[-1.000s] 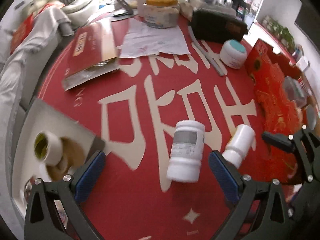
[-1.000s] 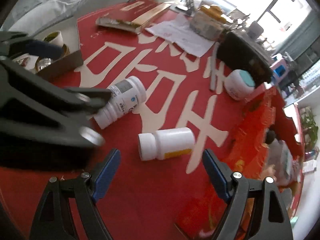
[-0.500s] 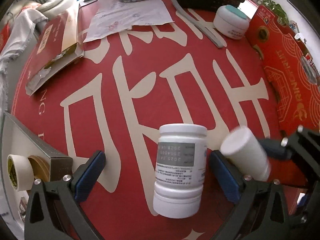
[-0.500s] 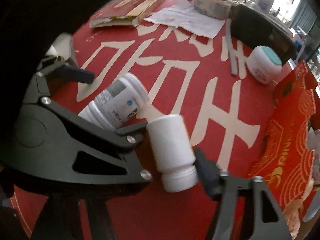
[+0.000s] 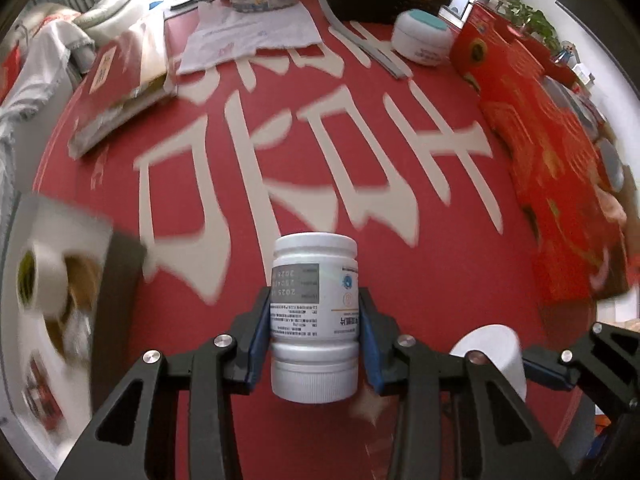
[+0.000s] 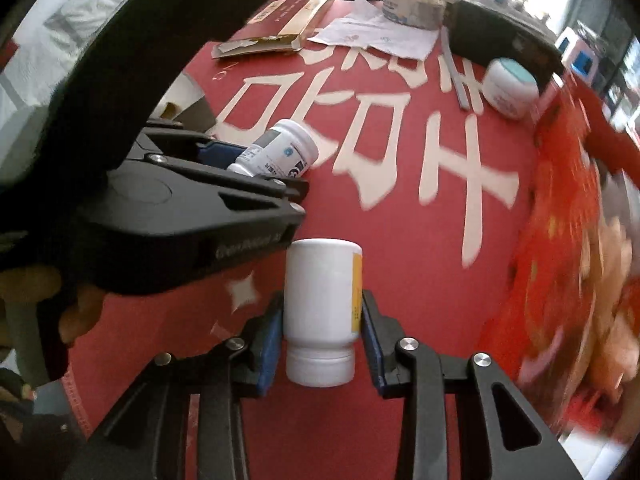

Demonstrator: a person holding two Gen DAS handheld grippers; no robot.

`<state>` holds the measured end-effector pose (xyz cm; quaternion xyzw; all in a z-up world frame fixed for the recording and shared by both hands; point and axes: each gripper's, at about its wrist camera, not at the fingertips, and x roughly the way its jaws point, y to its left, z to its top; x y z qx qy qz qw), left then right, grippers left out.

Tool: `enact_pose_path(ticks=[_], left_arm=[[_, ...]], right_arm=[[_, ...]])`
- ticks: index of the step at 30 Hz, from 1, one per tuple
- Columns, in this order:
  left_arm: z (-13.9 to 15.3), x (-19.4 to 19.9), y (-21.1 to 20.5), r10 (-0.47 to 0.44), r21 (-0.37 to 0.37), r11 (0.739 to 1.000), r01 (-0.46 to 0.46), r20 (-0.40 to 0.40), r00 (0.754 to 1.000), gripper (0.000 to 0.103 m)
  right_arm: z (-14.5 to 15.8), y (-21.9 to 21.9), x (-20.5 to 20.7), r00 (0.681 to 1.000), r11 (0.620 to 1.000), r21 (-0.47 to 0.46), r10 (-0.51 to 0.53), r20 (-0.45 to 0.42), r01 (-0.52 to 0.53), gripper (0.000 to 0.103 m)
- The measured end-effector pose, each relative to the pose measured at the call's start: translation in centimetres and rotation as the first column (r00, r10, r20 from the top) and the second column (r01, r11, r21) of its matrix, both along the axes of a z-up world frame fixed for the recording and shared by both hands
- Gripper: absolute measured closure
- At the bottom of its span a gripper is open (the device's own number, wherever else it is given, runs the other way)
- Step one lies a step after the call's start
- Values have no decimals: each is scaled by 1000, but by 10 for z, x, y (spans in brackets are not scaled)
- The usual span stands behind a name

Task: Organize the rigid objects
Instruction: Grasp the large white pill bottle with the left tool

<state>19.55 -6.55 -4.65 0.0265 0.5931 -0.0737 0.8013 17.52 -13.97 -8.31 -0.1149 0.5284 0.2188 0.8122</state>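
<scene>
My right gripper [image 6: 322, 344] is closing on a plain white bottle [image 6: 322, 312], blue pads pressed to both sides, cap end toward the camera, a yellow label strip along its right edge. To the left, my left gripper [image 6: 256, 168] fills much of the view w/ a second white bottle w/ a grey label [image 6: 280, 152] between its fingers. Both sit over a red mat w/ big cream characters [image 6: 400, 208]. Farther back: white jar w/ teal lid [image 6: 510, 86], a grey strip [image 6: 454, 72] beside it, a black case [image 6: 500, 38], loose papers [image 6: 376, 34], a torn red-and-gold box [image 6: 280, 20]. Red patterned packaging [image 6: 560, 220] at right is blurred.
</scene>
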Motion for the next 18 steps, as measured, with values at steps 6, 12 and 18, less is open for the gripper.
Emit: enact_pose_path(ticks=[6, 12, 18], left_arm=[[4, -70, 5, 8, -8, 1000, -8, 10, 1000, 60], [6, -117, 21, 69, -52, 996, -69, -4, 998, 60], [-4, -135, 25, 72, 2, 997, -72, 11, 997, 60]], right_arm=[[-5, -20, -54, 998, 998, 42, -48, -41, 50, 66], [-21, -47, -97, 988, 989, 57, -128, -92, 133, 66], [-31, -61, -107, 976, 979, 66, -182, -123, 191, 65]])
